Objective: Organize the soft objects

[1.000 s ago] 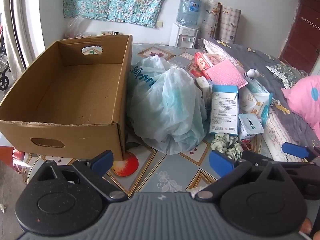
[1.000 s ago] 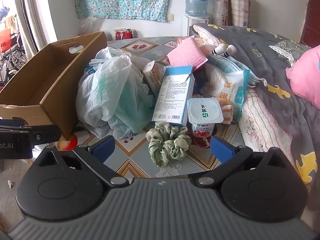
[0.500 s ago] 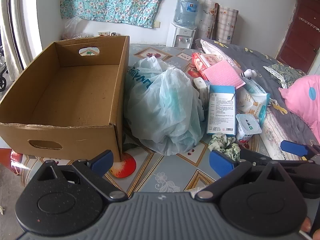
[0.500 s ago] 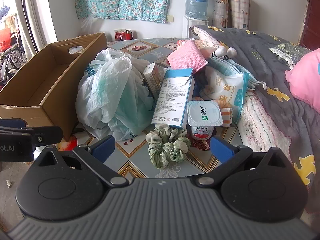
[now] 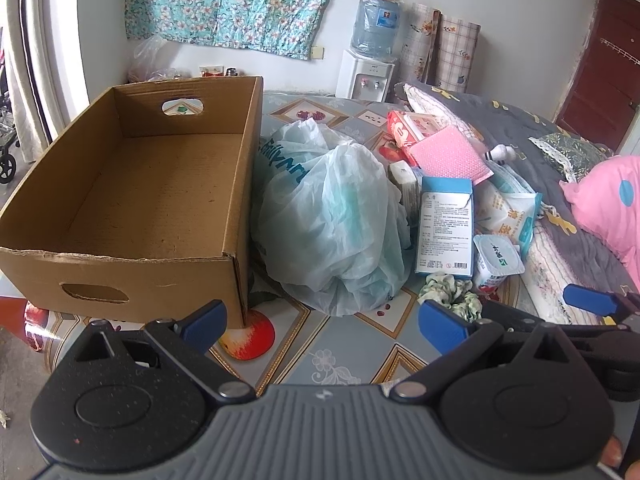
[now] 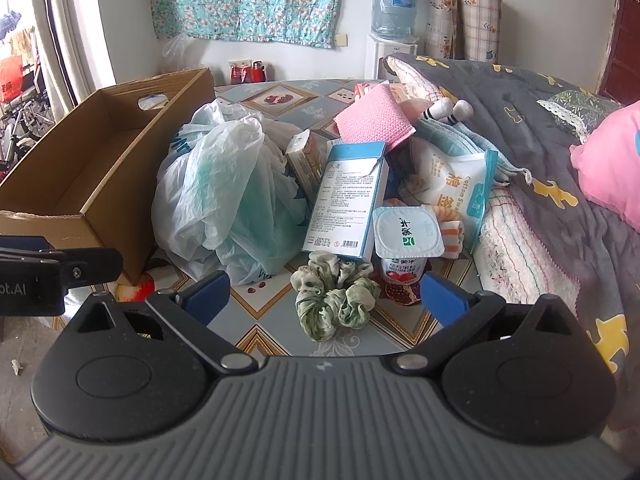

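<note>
A green-and-white scrunchie (image 6: 334,295) lies on the patterned table, between the open jaws of my right gripper (image 6: 325,298); it also shows in the left wrist view (image 5: 450,294). A crumpled pale plastic bag (image 5: 332,216) (image 6: 224,196) lies beside an empty cardboard box (image 5: 132,196) (image 6: 80,168). A pink knitted cloth (image 6: 374,120) (image 5: 450,156), a cotton swab pack (image 6: 456,186) and striped socks (image 6: 450,110) lie further back. My left gripper (image 5: 322,322) is open and empty, low in front of the box and bag.
A blue-and-white carton (image 6: 348,200), a yogurt cup (image 6: 406,240) and a small box (image 6: 306,160) stand among the soft things. A grey quilt (image 6: 540,128) and pink pillow (image 6: 612,176) are at right. A water dispenser (image 5: 366,76) is behind.
Both grippers have drawn back and risen slightly, so the box and pile look a little farther away. Nothing on the table has moved.
</note>
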Available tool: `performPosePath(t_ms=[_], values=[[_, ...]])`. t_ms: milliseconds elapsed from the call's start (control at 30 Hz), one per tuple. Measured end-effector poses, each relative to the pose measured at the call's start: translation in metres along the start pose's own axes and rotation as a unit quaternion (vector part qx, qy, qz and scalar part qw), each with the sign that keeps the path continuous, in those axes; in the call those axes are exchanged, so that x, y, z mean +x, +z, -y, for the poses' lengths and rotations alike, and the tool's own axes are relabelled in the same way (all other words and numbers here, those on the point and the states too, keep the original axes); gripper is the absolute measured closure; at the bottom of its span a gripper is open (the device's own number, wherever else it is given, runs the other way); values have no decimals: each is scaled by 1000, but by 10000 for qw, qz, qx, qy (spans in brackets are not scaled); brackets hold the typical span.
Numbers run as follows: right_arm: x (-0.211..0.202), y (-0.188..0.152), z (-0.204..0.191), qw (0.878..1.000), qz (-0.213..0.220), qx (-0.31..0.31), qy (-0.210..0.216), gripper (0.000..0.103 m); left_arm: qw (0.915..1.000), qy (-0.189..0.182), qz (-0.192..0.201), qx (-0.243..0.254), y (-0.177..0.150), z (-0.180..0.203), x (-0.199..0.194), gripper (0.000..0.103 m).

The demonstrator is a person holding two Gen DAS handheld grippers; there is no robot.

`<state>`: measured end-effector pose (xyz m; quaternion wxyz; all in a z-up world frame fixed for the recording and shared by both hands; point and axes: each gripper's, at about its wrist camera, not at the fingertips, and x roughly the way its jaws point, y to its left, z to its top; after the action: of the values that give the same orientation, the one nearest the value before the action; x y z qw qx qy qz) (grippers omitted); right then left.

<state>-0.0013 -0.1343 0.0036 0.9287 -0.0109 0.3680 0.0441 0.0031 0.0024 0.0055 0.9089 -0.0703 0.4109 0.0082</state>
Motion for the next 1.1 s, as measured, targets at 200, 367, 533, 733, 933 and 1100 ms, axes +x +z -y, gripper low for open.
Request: performPosePath(t_ms=[200, 367, 533, 733, 933, 1100], values=[[0, 0, -1, 10000, -2, 7, -3, 1, 10000, 3, 0, 1, 0, 0, 0, 0], [0, -1, -1, 10000, 3, 8, -5, 1, 10000, 0, 1, 6, 0, 0, 0, 0], [1, -2, -1, 10000, 11, 28, -29, 1, 10000, -3, -2, 1, 0, 0, 0, 0], [3, 0, -1, 10000, 2, 18, -22, 1, 10000, 2, -2, 3, 0, 0, 0, 0], [3, -1, -2, 10000, 5, 18, -32, 1, 10000, -2, -1, 5, 0, 0, 0, 0], [2, -1, -2, 10000, 6, 21, -33, 1, 10000, 0, -6, 7, 0, 0, 0, 0]])
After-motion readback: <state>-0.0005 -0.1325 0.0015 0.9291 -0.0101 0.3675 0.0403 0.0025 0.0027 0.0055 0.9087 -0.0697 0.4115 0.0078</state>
